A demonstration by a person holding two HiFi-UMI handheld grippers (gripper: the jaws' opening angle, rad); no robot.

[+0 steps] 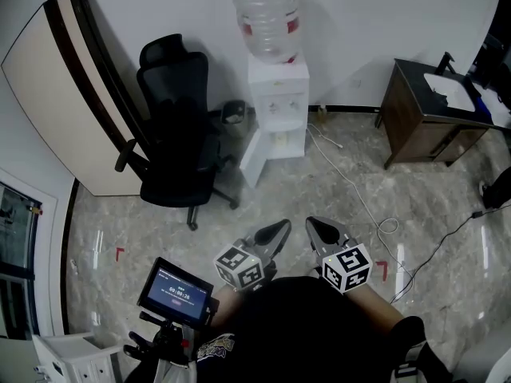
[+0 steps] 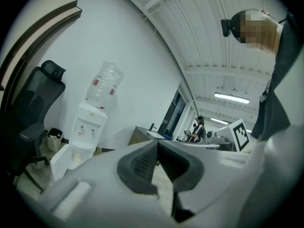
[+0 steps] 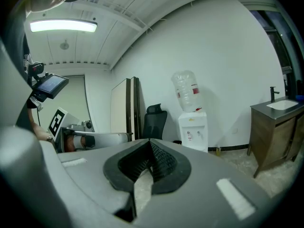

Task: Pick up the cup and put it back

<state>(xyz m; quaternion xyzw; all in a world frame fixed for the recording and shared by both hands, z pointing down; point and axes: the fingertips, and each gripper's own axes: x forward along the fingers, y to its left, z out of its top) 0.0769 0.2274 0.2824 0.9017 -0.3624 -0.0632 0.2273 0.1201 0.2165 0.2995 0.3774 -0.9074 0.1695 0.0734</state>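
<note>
A white water dispenser with a clear bottle on top stands against the far wall; it also shows in the left gripper view and the right gripper view. Its lower door hangs open, and a small pale thing, perhaps the cup, sits inside. My left gripper and right gripper are held side by side low in the head view, pointing towards the dispenser and well short of it. The left gripper and the right gripper are both shut with nothing between the pads.
A black office chair stands left of the dispenser, with a small bin between them. A brown cabinet with a sink is at the right. A white cable runs across the marble floor. A tablet on a stand is near my left.
</note>
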